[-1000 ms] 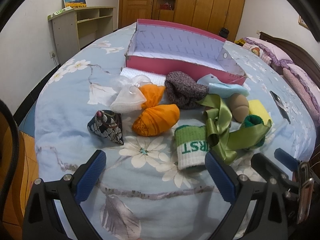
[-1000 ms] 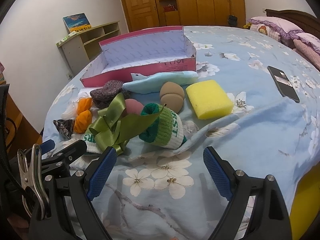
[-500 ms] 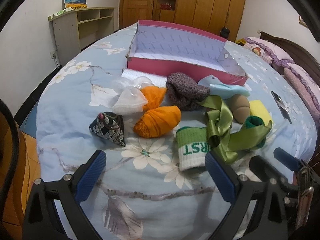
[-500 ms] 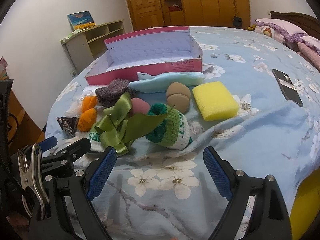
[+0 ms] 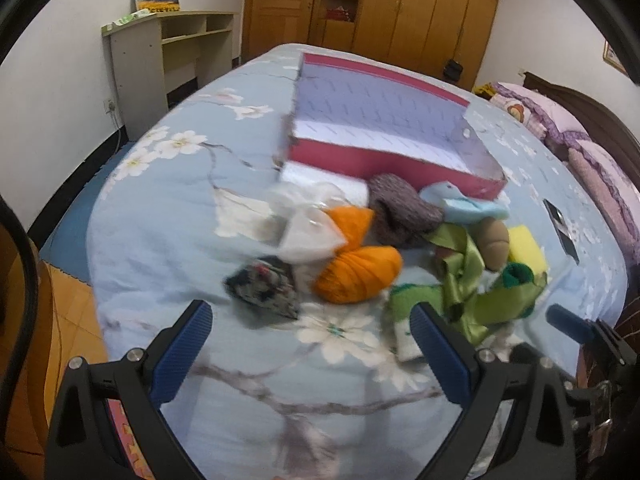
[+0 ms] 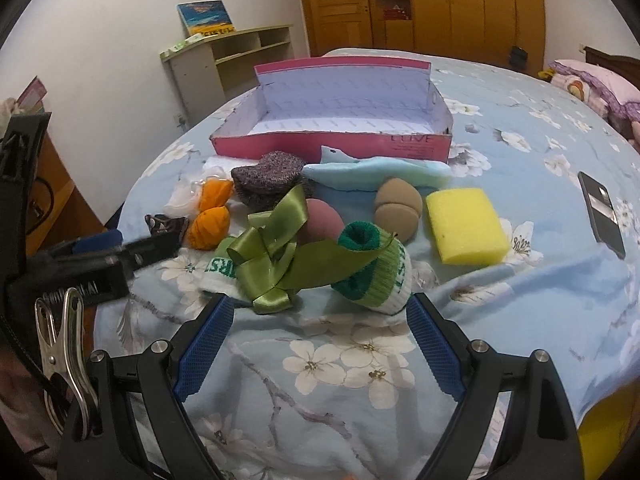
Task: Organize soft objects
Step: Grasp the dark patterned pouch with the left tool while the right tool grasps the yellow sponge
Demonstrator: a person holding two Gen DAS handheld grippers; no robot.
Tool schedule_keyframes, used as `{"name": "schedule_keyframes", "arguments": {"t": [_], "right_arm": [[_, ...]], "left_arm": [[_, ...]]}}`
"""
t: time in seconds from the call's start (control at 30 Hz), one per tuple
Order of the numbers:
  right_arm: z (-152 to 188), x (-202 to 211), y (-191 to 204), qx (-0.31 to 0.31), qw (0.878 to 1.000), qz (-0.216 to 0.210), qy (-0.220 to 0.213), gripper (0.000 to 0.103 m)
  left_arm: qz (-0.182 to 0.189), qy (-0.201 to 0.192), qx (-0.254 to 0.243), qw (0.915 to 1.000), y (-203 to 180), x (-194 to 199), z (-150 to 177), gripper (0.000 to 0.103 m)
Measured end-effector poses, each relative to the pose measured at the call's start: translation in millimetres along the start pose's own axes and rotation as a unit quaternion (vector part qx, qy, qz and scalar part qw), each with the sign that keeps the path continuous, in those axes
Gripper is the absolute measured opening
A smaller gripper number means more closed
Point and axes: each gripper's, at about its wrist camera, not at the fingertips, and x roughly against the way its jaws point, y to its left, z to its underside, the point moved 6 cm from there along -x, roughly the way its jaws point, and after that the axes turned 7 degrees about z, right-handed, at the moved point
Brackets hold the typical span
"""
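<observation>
Soft things lie in a heap on the blue flowered bed in front of an open pink box (image 6: 332,148), also seen in the left wrist view (image 5: 384,160). In the heap are a green ribbon bow (image 6: 276,256), green and white socks (image 6: 380,272), a yellow sponge (image 6: 464,226), a tan puff (image 6: 398,208), a pink puff (image 6: 320,220), a grey knit piece (image 6: 268,176), a light blue cloth (image 6: 376,174), orange pouches (image 5: 356,276) and a dark patterned pouch (image 5: 264,288). My left gripper (image 5: 310,356) is open and empty, just short of the pouches. My right gripper (image 6: 320,344) is open and empty, just short of the socks.
A black phone (image 6: 602,212) lies on the bed at the right. Pink pillows (image 5: 600,168) and a wooden headboard are at the far right. A shelf unit (image 5: 168,64) stands by the wall at the left, wardrobes behind. The bed's near edge drops to a wooden floor at the left.
Both grippers have moved closer to the heap and a little higher. The left view has swung left toward the pouches. Both jaws stay open. The objects have not moved.
</observation>
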Motion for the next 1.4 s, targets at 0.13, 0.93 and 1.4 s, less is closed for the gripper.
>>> {"name": "schedule_keyframes", "arguments": {"t": [0.13,0.93,1.4], "right_arm": [[-1,2,-5,0.009,1.000,0.002,-0.001,0.091],[7,-13,-35,0.000,1.000,0.010,0.029,0.091],[4,-20,-79,0.003,0.996,0.076,0.046,0.091]], "left_arm": [[-0.014,-0.010,-0.002,0.9998,14,5,-8,0.101],[-0.013,0.027,0.024,0.9993,42,-47,0,0.059],[0.014,0.009,0.020,0.9997,33,-22,-4,0.039]]}}
